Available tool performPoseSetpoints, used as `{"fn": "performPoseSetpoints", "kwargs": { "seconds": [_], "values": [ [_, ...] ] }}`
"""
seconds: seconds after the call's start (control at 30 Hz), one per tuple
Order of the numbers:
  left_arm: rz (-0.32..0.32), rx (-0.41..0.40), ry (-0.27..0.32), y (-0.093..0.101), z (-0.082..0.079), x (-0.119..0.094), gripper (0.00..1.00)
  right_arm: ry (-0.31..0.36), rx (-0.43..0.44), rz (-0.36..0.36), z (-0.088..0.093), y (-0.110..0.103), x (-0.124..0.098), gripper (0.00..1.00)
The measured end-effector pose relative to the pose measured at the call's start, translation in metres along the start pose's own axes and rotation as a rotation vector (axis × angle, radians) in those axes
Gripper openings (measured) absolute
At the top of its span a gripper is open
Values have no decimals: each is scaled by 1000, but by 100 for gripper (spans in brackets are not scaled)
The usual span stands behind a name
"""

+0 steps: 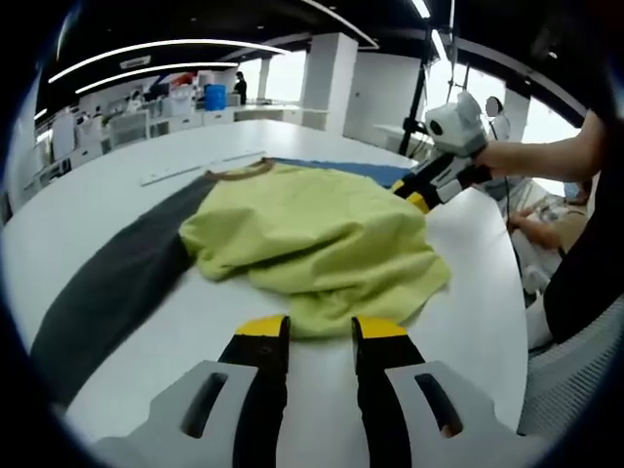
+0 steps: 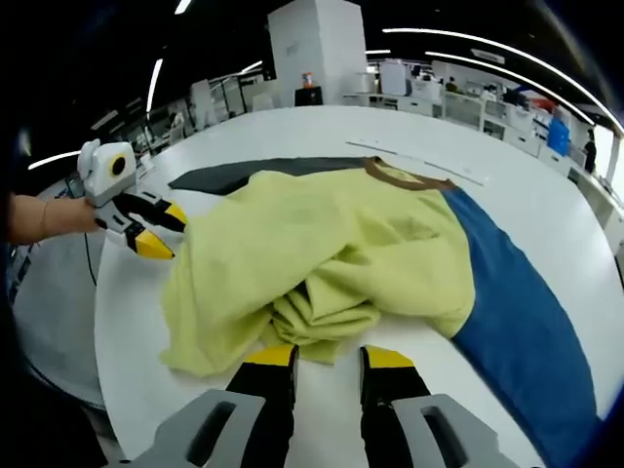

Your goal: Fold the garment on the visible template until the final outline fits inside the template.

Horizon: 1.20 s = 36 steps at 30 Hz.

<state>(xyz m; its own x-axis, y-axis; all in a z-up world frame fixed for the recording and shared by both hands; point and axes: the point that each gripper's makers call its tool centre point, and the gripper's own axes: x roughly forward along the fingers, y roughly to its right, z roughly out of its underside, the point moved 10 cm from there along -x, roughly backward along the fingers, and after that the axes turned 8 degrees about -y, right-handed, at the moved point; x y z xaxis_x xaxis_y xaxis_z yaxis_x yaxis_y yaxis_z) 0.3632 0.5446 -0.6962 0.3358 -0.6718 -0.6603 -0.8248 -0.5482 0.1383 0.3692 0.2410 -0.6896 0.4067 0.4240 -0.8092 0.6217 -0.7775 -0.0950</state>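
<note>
The yellow-green T-shirt (image 1: 312, 244) lay bunched over the dark and blue template (image 2: 517, 302), awaiting folding. Both the left gripper (image 1: 320, 330) and right gripper (image 2: 327, 359) stood spread and empty at its hem, seemingly poised to pinch.

In the left gripper view, the left gripper (image 1: 320, 331), a grey-bodied tool with two black jaws capped in yellow, points forward with its jaws parted by a narrow gap and nothing between them. The right gripper (image 1: 417, 195) enters that view from the right, held by the person's bare hand (image 1: 492, 156), forearm stretched out behind it.

In the right gripper view, the right gripper's jaws stand likewise slightly apart and unloaded. The left gripper comes in from the left, its yellow tips spread apart, gripped by a hand (image 2: 70, 214).
</note>
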Motion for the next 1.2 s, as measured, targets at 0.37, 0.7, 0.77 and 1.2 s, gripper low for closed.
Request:
{"fn": "performPoseSetpoints", "kwargs": {
  "seconds": [0.37, 0.7, 0.77, 1.2],
  "values": [
    [-16, -103, -14, -3, 2, 2, 14, -5, 26, 13, 0, -1, -1, 3],
    [-34, -192, -8, -5, 3, -1, 3, 0, 36, 7, -1, 1, -2, 0],
    [-40, -188, -4, -3, 2, -4, 3, -11, 41, 10, 1, 1, -3, 0],
    [-64, -277, 96, 11, -10, -36, 0, -16, 54, -10, 11, -5, -30, 0]
  ]
}}
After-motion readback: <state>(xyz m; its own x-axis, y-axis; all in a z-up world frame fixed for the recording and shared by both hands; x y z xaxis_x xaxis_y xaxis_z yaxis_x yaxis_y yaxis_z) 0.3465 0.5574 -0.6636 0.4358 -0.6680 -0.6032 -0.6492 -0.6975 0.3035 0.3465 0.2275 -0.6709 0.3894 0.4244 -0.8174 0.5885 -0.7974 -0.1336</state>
